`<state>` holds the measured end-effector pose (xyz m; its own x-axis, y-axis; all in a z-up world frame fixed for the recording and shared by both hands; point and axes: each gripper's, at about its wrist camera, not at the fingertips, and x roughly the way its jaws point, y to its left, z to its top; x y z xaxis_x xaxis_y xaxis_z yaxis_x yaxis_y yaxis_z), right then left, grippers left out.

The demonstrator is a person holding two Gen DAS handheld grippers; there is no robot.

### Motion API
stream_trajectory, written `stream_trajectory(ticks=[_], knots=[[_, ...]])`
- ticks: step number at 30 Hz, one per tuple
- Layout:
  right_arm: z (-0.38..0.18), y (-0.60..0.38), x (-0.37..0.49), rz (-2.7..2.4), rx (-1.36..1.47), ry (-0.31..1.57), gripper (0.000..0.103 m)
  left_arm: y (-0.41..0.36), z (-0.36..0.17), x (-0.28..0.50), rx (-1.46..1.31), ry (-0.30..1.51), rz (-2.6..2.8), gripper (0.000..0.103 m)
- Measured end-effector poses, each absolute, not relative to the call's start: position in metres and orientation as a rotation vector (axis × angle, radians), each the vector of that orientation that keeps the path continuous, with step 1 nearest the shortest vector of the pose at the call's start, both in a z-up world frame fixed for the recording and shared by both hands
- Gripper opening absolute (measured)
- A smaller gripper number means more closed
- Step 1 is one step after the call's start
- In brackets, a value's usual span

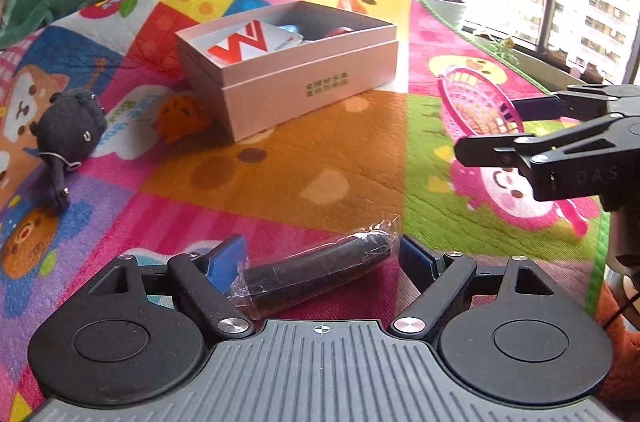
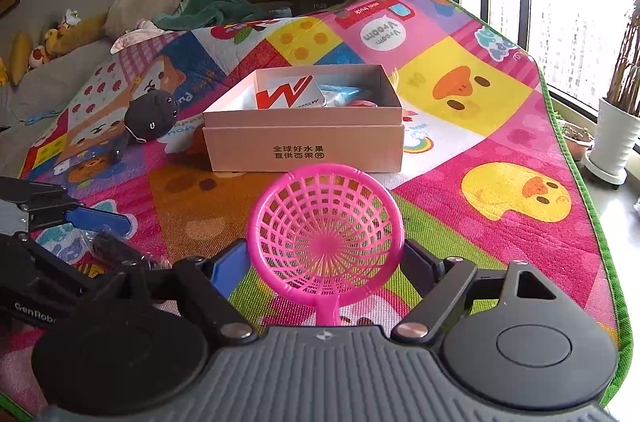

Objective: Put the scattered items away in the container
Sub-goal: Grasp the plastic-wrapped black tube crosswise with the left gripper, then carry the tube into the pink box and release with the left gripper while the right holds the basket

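An open pink cardboard box (image 1: 304,90) sits mid-mat, holding a white card with a red W and small items; it also shows in the right wrist view (image 2: 304,146). My left gripper (image 1: 320,258) is open around a black cylinder wrapped in clear plastic (image 1: 316,274) lying on the mat. My right gripper (image 2: 324,262) is open around a pink plastic strainer (image 2: 324,234), its bowl tilted up between the fingers; the strainer also shows in the left wrist view (image 1: 476,106). A black plush toy (image 1: 68,134) lies left of the box, also seen in the right wrist view (image 2: 150,118).
A colourful play mat (image 1: 280,174) covers the surface. A small orange toy (image 1: 180,118) lies by the box's left corner. A white plant pot (image 2: 614,142) stands off the mat's right edge by the window. Cushions and a green cloth (image 2: 208,6) lie behind.
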<state>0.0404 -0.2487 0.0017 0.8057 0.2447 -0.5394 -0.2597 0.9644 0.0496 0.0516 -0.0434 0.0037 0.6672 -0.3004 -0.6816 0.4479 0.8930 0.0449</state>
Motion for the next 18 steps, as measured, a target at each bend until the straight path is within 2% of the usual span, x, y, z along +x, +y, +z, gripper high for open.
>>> stream_trajectory(ticks=[9, 18], knots=[[0.017, -0.248, 0.035, 0.259, -0.048, 0.537, 0.082, -0.045, 0.021, 0.041, 0.227, 0.662, -0.454, 0.088], [0.082, -0.273, 0.034, 0.243, -0.030, 0.409, 0.082, -0.054, 0.076, 0.054, 0.292, 0.469, -0.454, 0.088]])
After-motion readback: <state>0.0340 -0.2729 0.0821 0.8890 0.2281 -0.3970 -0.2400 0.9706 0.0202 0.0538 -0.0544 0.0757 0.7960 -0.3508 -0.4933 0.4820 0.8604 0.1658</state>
